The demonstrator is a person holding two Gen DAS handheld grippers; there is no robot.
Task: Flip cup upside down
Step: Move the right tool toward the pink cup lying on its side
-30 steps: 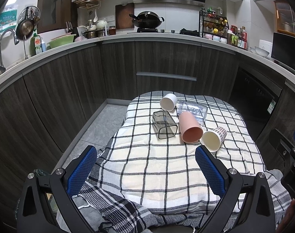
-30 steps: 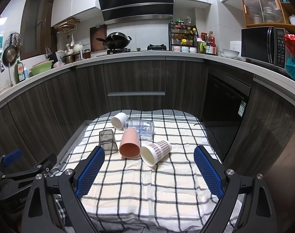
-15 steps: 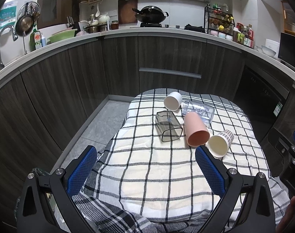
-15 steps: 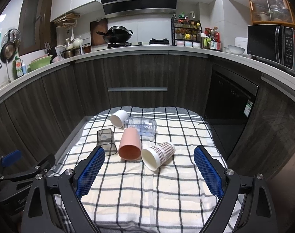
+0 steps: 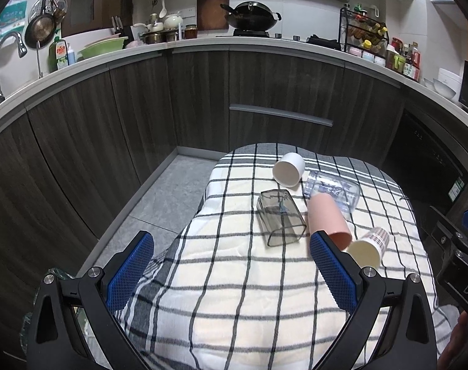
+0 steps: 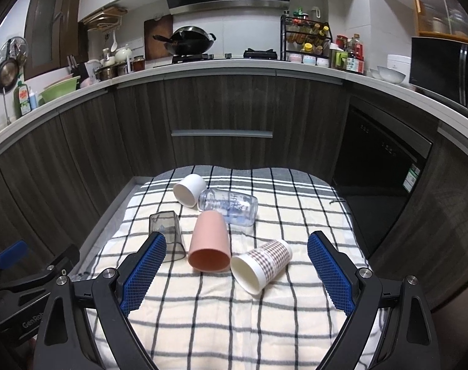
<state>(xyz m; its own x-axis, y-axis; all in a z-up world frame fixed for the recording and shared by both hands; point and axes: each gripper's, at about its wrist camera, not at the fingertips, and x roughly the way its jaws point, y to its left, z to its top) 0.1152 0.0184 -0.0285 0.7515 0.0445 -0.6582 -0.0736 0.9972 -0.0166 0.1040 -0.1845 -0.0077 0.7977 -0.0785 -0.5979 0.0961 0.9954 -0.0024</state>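
Note:
Several cups lie on their sides on a checked cloth (image 6: 221, 308): a pink cup (image 6: 208, 240) (image 5: 328, 220), a plaid paper cup (image 6: 261, 265) (image 5: 368, 246), a smoky square cup (image 6: 167, 231) (image 5: 280, 217), a white cup (image 6: 189, 189) (image 5: 288, 169) and a clear bottle (image 6: 229, 205) (image 5: 332, 192). My right gripper (image 6: 237, 265) is open and empty, above the near side of the pink and plaid cups. My left gripper (image 5: 230, 265) is open and empty, nearer than the smoky cup, toward the cloth's left edge.
The cloth covers a low table (image 5: 295, 308) on a grey tile floor (image 5: 172, 191). Dark curved cabinets (image 6: 221, 117) with a cluttered counter stand behind. The left gripper's body (image 6: 27, 277) shows at the left of the right wrist view; the right gripper's body (image 5: 456, 246) shows at the right of the left wrist view.
Both grippers have moved forward and down toward the cups, which appear larger and lower in frame. The left view has shifted left. Both stay open. The cups have not moved.

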